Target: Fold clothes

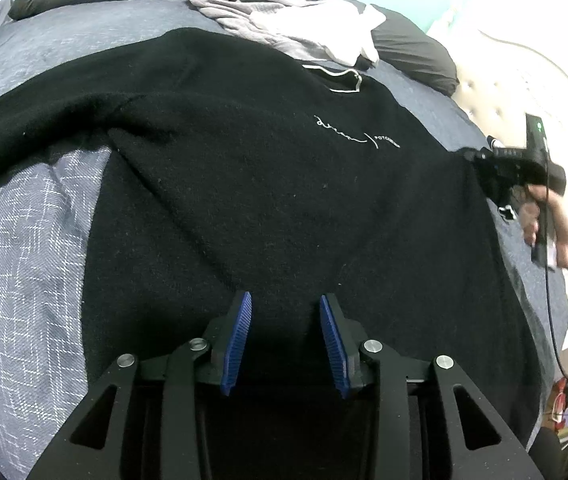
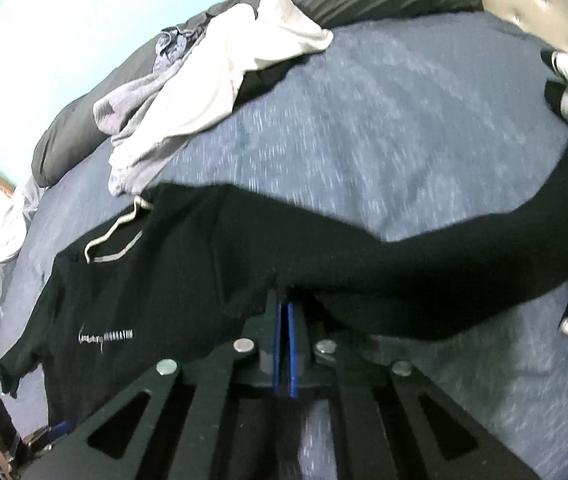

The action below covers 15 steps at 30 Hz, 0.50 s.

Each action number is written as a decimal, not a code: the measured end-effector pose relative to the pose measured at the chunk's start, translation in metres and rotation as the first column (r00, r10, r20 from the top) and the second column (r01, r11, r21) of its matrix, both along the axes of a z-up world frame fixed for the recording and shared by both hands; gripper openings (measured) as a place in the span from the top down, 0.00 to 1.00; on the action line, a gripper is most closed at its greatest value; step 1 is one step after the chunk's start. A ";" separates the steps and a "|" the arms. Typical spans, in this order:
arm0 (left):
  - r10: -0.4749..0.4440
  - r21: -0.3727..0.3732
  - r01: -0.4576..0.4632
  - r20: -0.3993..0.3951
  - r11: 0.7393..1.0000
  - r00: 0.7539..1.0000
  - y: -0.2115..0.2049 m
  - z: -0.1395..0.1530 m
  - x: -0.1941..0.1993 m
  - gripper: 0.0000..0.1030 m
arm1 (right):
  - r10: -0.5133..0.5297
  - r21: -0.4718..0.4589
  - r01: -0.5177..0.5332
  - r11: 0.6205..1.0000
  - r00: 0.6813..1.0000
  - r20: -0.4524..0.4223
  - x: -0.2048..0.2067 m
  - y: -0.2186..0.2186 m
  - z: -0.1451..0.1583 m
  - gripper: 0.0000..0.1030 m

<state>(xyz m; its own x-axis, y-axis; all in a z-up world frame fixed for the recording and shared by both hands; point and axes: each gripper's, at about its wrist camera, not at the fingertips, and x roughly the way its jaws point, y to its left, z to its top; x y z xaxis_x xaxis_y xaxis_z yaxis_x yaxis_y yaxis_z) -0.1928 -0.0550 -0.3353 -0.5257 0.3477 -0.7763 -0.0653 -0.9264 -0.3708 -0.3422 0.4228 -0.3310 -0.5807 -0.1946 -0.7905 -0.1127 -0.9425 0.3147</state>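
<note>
At the bottom of the left wrist view the left gripper (image 1: 285, 308) hangs over the lower body of the black sweatshirt (image 1: 244, 200), its blue pads (image 1: 240, 332) set partly apart with only dark cloth seen beyond them, not pinched. The sweatshirt lies spread across the grey-blue bedspread (image 1: 24, 260), filling the middle of the frame, one sleeve running off to the left edge and white lettering on its chest. At the right edge a hand (image 1: 543, 220) holds the right gripper (image 1: 479, 160) at the garment's side.

In the right wrist view the right gripper (image 2: 285, 300) sits at lower centre, its pads pressed together on a fold of the sweatshirt at the base of the sleeve, which stretches toward the right edge; this frame is blurred.

Farther up the bed, a heap of pale and grey clothes (image 1: 284, 20) lies just past the sweatshirt's collar, partly on the dark pillows (image 1: 415, 52). A tufted headboard (image 1: 523, 80) stands at the upper right.
</note>
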 end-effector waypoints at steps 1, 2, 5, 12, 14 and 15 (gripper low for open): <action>0.000 0.000 0.000 0.001 1.000 1.000 0.000 0.000 0.000 0.62 | -0.003 0.012 0.003 1.000 1.000 0.002 -0.004 0.000 0.001 0.98; -0.001 0.001 0.001 0.001 1.000 1.000 0.000 -0.001 -0.001 0.62 | -0.006 0.025 0.005 1.000 1.000 0.008 -0.007 0.000 0.000 0.98; 0.000 0.005 0.000 0.003 1.000 1.000 0.000 -0.002 -0.002 0.62 | -0.005 0.056 0.004 0.998 1.000 0.024 -0.010 -0.002 -0.007 0.98; -0.001 0.012 0.001 0.004 1.000 1.000 -0.001 -0.002 -0.003 0.62 | -0.029 0.034 0.026 0.999 0.997 0.070 0.005 0.011 -0.020 0.89; 0.002 0.019 -0.002 0.004 1.000 1.000 -0.002 -0.001 -0.003 0.62 | -0.030 0.039 0.027 0.999 0.997 0.072 0.015 0.013 -0.014 0.83; 0.006 0.025 -0.006 0.003 1.000 1.000 -0.004 0.000 -0.003 0.62 | -0.028 0.047 0.024 0.999 0.997 0.073 0.021 0.013 -0.010 0.82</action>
